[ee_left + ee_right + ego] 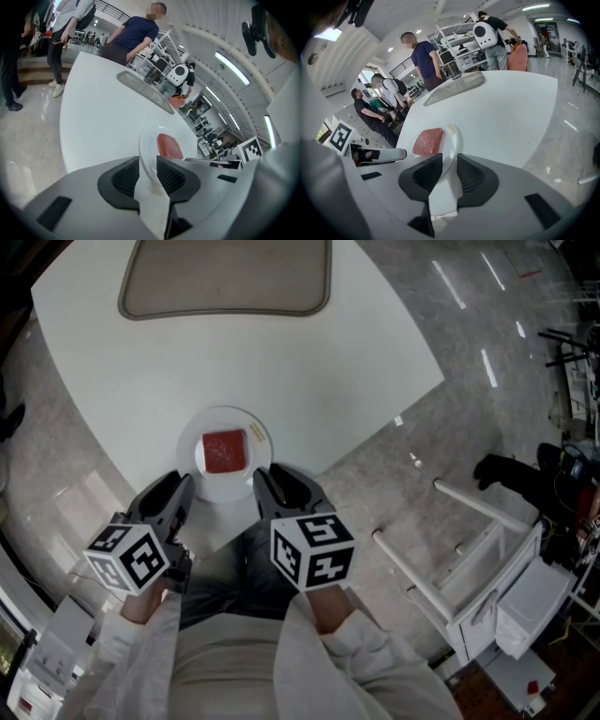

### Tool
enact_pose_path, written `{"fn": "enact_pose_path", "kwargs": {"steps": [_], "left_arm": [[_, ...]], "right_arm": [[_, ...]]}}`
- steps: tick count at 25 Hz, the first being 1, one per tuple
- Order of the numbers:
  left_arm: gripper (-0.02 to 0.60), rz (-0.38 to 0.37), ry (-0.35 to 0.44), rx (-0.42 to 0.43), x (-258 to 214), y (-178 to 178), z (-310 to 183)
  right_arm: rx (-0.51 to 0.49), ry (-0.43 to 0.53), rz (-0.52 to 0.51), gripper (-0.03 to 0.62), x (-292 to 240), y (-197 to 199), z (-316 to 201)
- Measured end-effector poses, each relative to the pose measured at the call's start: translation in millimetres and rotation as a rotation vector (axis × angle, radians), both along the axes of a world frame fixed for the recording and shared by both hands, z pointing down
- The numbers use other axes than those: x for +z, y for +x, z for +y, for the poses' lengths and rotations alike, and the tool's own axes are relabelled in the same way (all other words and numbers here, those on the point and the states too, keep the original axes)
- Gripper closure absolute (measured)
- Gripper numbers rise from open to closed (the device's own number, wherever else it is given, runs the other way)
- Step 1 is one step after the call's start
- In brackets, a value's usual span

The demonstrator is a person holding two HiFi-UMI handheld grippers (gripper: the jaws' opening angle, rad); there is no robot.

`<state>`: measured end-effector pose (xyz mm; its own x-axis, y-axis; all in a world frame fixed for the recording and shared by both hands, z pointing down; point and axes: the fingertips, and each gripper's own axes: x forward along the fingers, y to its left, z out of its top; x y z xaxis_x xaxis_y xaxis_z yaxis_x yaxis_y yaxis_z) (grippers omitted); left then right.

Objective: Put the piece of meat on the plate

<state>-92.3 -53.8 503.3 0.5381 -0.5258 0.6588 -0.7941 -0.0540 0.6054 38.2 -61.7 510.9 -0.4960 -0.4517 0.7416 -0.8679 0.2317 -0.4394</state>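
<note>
1. Red and flat, the meat lies as a squarish slab in the middle of the white plate, so the placing looks already done.
2. The plate sits on the white table, close to its near edge and just in front of the person.
3. The left gripper has its jaws drawn narrow on the plate's near-left rim. The rim runs into the gap between the ribbed pads and appears pinched there.
4. The right gripper is set the same way on the near-right rim, jaws narrow with the rim between them. Neither gripper touches the meat.
5. A small pale bit lies on the plate just beside the meat's right edge; I cannot tell what it is.
6. The meat is probably soft, limp, light and slick. Taken by a corner it would likely sag or tear, so a gentle pinch across the middle of one side, top to underside, seems the safer hold.
7. The plate looks stiff, smooth and possibly breakable. A thin rim could slip in the pads, so I judge both grips need to stay even and the plate level, or the meat may slide toward the low side.
</note>
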Motion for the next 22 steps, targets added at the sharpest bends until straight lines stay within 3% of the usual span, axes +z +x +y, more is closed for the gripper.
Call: {"fn": "enact_pose_path", "kwargs": {"steps": [18, 22], "left_arm": [[0.497, -0.097, 0.021, 0.030, -0.6, 1.9, -6.1], [0.500, -0.089, 0.020, 0.040, 0.8, 1.7, -5.5]], "right_arm": [[0.000, 0.011, -0.017, 0.508, -2.5, 0.4, -4.4], [-0.002, 0.013, -0.012, 0.508, -1.9, 0.8, -3.8]]}}
